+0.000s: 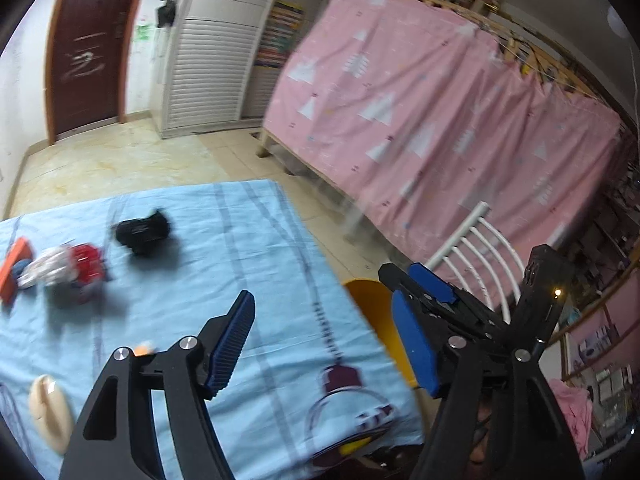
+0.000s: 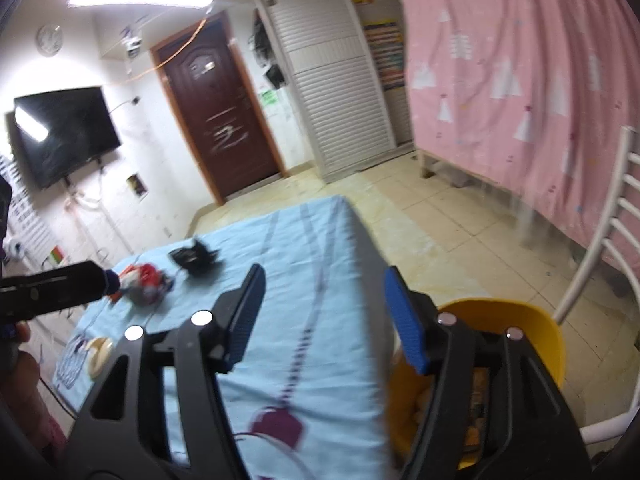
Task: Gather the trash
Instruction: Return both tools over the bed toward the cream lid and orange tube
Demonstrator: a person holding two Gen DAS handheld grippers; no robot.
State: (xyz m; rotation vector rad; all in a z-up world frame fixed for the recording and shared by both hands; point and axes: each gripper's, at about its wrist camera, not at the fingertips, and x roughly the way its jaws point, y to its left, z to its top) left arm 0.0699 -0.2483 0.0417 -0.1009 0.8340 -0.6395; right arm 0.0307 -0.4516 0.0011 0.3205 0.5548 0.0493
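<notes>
Yellow bin (image 2: 520,320) is set beside the desk (image 2: 320,280) for trash; both tools (image 1: 324,340) (image 2: 324,312) are held apart, empty.

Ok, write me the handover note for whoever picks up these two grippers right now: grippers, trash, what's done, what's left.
Left gripper: open, nothing between the fingers.
Right gripper: open, empty, over the table edge beside the yellow bin.
Trash on the blue tablecloth: black wrapper, red and white wrapper, orange packet, beige piece near the front.
Done: the bin seems to hold some items already; blurred.
Left: pick up those four and drop them in the bin.
</notes>
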